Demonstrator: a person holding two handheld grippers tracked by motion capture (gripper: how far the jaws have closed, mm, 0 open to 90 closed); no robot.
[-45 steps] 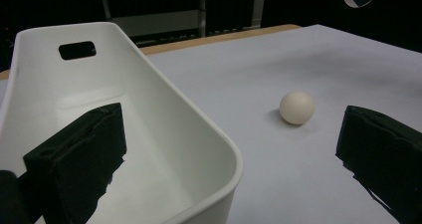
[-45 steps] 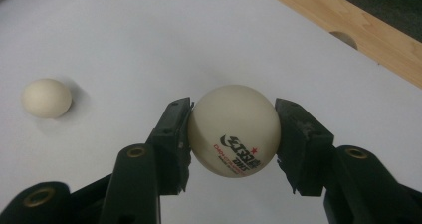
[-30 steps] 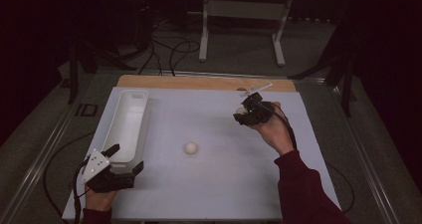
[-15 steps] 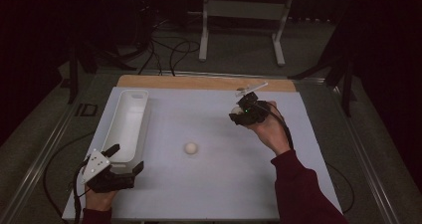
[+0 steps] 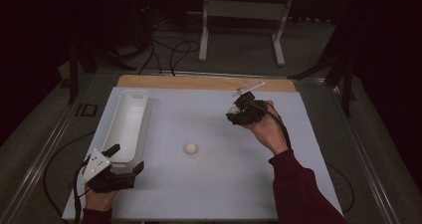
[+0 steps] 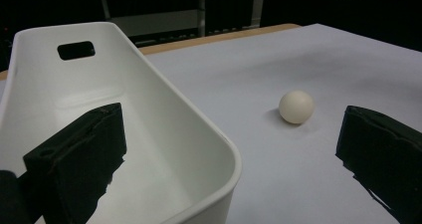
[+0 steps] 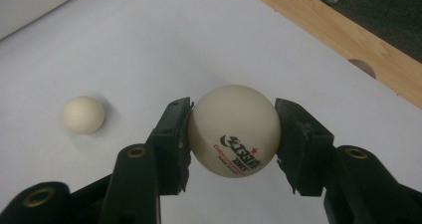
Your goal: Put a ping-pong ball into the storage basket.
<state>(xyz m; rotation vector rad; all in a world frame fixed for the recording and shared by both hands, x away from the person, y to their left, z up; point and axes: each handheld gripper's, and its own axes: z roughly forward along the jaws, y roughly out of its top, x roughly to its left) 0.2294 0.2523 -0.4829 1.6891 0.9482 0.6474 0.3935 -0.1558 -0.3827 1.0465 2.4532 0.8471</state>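
The table-tennis ball [image 7: 234, 130] sits clamped between the two black jaws of the right gripper [image 7: 233, 134], lifted above the white table [image 5: 214, 184] near its far right part. A round ball has no long axis; its printed logo faces the gripper's camera. A second ball [image 5: 190, 148] lies mid-table. The left gripper [image 5: 125, 159] rests by the white bin [image 5: 127, 122], jaws wide apart astride its near corner.

Open mat between bin [image 5: 128, 124] and loose ball [image 5: 190, 148]; nothing else obstructs.
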